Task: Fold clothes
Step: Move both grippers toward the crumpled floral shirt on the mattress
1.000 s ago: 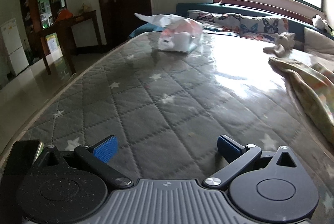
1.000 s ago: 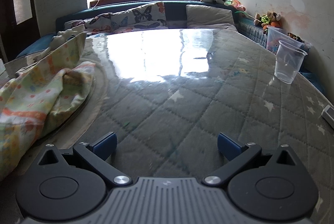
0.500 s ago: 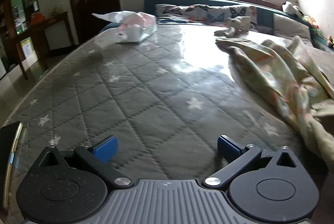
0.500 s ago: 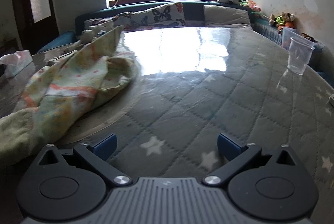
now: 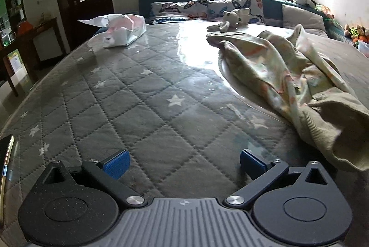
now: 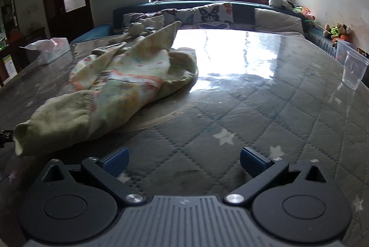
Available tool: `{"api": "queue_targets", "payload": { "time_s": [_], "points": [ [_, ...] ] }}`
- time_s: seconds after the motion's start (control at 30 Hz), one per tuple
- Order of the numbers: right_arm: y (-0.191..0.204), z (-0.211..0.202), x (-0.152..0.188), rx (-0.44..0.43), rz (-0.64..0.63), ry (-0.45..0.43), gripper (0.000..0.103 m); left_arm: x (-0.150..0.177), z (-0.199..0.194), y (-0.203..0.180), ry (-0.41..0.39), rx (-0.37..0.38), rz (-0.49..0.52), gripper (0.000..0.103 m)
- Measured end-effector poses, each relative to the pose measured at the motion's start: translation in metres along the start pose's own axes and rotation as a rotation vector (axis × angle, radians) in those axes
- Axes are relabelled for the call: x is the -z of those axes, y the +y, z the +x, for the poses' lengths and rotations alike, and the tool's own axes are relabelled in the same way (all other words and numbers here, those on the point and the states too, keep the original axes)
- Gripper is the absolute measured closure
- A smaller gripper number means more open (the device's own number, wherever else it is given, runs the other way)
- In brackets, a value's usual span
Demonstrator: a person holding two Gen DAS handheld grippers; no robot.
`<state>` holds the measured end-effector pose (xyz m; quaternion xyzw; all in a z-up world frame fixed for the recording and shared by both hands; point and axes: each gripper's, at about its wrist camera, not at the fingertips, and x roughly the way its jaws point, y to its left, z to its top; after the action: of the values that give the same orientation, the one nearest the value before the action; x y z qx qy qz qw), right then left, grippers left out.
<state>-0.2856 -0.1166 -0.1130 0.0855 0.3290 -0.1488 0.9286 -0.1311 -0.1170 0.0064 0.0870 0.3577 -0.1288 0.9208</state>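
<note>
Garment (image 5: 283, 76): one crumpled piece of clothing, pale yellow-green with a faded print of orange, pink and light blue patches; unfolded, bunched into ridges and loose folds.
Garment, near end (image 6: 53, 122): plain ribbed olive-green fabric, rounded like a cuff or hem, slightly blurred; it is the part closest to both grippers.
Garment, far end (image 6: 168, 32): a flap stands up in a peak toward the window side.
Garment, place: it lies on the worktop (image 5: 143, 108), partly over a round glassy disc (image 6: 184, 106) set on the surface.
Worktop: grey quilted cover with diamond stitching and white stars under a glossy clear sheet that mirrors the window light.
Left gripper (image 5: 183, 160): low over the worktop, left of the garment and near its ribbed end; jaws spread wide, blue pads apart, nothing between them.
Right gripper (image 6: 183, 160): low over the worktop, right of the garment's ribbed end; jaws spread wide, holding nothing.
Tissue pack (image 5: 122, 30): well left of the garment, a white tissue sticking out.
Soft toy (image 5: 228, 21): just beyond the garment's far end.
Plastic cup (image 6: 354, 70): clear, upright, well right of the garment.
Phone (image 5: 4, 168): far left of the garment, at the worktop edge.
</note>
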Motion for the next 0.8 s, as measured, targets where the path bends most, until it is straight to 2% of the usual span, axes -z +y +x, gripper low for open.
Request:
{"api": "queue_targets", "payload": {
  "time_s": [0.8],
  "points": [
    [0.041, -0.033, 0.013, -0.084, -0.087, -0.029, 0.0, 0.016, -0.021, -0.036, -0.002, 0.063, 0.1, 0.0]
  ]
}}
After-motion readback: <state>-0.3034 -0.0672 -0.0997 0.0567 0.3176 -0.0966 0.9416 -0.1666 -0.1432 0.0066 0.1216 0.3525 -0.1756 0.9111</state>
